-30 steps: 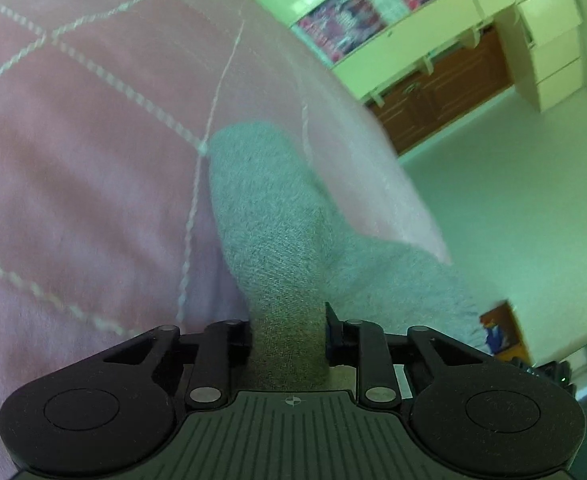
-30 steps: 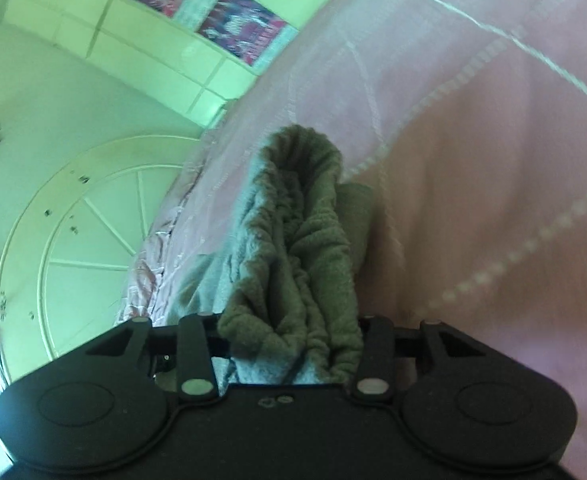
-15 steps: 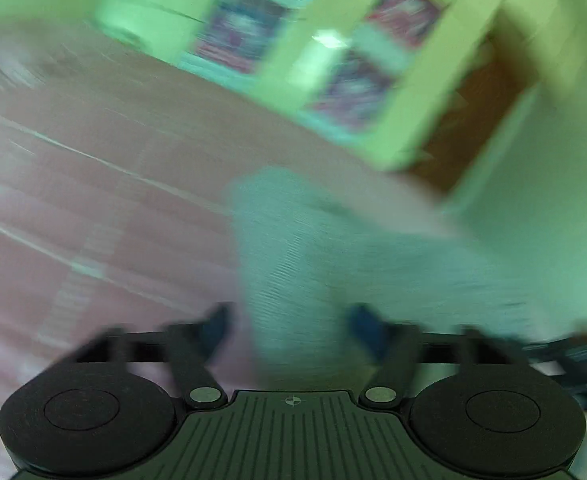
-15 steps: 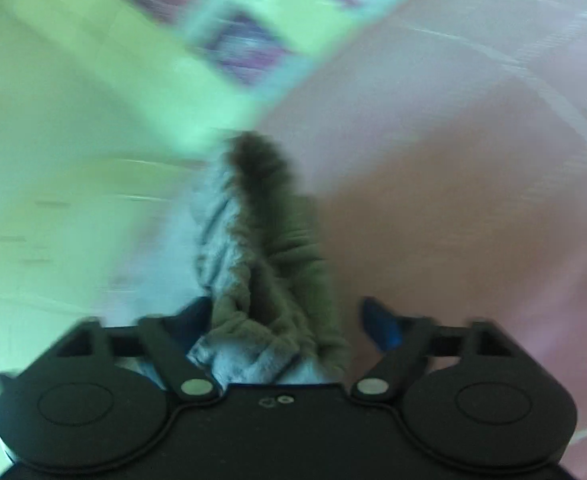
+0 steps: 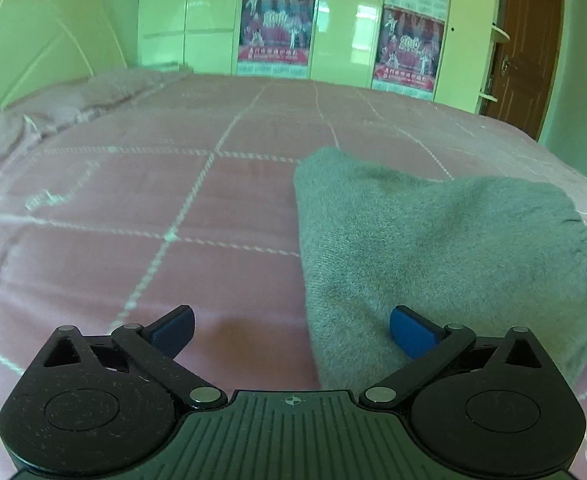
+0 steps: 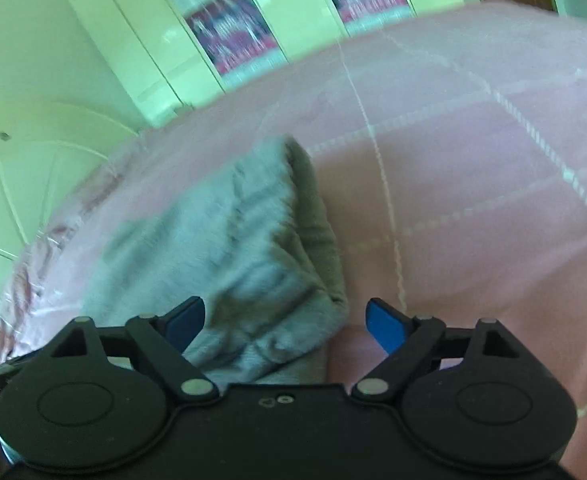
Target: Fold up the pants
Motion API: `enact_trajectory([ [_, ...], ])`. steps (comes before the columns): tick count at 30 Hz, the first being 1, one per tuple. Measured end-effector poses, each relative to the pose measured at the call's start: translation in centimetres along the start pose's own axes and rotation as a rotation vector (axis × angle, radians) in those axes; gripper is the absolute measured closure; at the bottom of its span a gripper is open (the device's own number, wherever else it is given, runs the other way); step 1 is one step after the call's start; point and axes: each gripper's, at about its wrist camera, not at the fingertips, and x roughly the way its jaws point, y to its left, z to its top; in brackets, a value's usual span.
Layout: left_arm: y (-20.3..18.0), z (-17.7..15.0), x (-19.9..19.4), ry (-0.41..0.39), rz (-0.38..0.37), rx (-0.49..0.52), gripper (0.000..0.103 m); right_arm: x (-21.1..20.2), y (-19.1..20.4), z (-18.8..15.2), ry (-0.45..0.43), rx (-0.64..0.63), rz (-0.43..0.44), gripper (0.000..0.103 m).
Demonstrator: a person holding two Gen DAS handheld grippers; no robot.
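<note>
Your left gripper (image 5: pixel 291 330) has its blue-tipped fingers spread wide w/ nothing between them; the right-hand blue pad (image 5: pixel 411 330) sits against the near edge of the folded grey fleece pants (image 5: pixel 433 248), the other over bare cover. The pants lie flat on the pink quilted bedspread w/ white stitched grid lines (image 5: pixel 153 200), to the right in the left wrist view, long axis running from near you away toward the glossy cream wardrobe w/ red posters (image 5: pixel 277 28); gathered waistband end points right. Your right gripper (image 6: pixel 283 326) is likewise wide open, gripping nothing, hovering over the pants' (image 6: pixel 229 248) near corner; that view is blurred.
</note>
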Motion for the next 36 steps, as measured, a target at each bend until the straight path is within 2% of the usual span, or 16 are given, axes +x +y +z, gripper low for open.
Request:
enact_trajectory([
  [2, 0.3, -0.5, -2.1, -0.02, 0.001, -0.012, 0.0, -3.2, 0.9, -0.8, -0.078, -0.051, -0.002, 0.014],
  [4, 0.6, -1.2, -4.8, -0.03, -0.007, -0.022, 0.0, -6.4, 1.8, -2.1, -0.139, -0.086, -0.007, 0.006],
  [6, 0.9, -2.3, -7.9, -0.063, -0.012, -0.013, 0.0, -9.3, 2.8, -3.3, -0.175, -0.108, -0.006, 0.006],
  [10, 1.4, -5.7, -14.8, -0.11, -0.012, -0.019, 0.0, -14.4, 4.2, -5.8, -0.161, -0.177, -0.013, 0.006],
  [13, 1.4, -8.4, -19.4, -0.147, -0.031, -0.051, 0.0, -18.0, 6.4, -8.7, -0.172, -0.26, -0.086, 0.006],
  [16, 0.5, -10.6, -23.5, -0.166, -0.025, -0.059, 0.0, -20.6, 8.0, -11.0, -0.179, -0.303, -0.121, 0.006],
  [18, -0.3, -11.8, -25.7, -0.175, -0.017, -0.052, 0.0, -22.6, 8.7, -12.5, -0.205, -0.326, -0.115, 0.006],
  [20, -1.5, -13.7, -28.0, -0.204, -0.051, -0.032, 0.0, -23.9, 9.2, -13.9, -0.216, -0.335, -0.106, 0.006],
  [23, -3.0, -15.4, -29.5, -0.218, -0.048, 0.027, 0.0, -25.3, 9.5, -15.9, -0.228, -0.349, -0.103, 0.006],
  [26, -4.3, -16.3, -30.5, -0.227, -0.082, -0.003, 0.0, -26.2, 9.9, -17.6, -0.253, -0.38, -0.102, 0.006],
  [30, -5.5, -18.8, -31.4, -0.289, -0.038, 0.07, 0.0, -26.6, 9.5, -20.0, -0.259, -0.339, -0.114, 0.006],
  [32, -5.5, -20.1, -31.8, -0.272, -0.039, 0.081, 0.0, -25.9, 9.8, -20.7, -0.224, -0.368, -0.108, 0.006],
  [36, -5.0, -20.9, -31.8, -0.238, -0.063, 0.032, 0.0, -25.5, 10.7, -21.2, -0.225, -0.399, -0.095, 0.006],
])
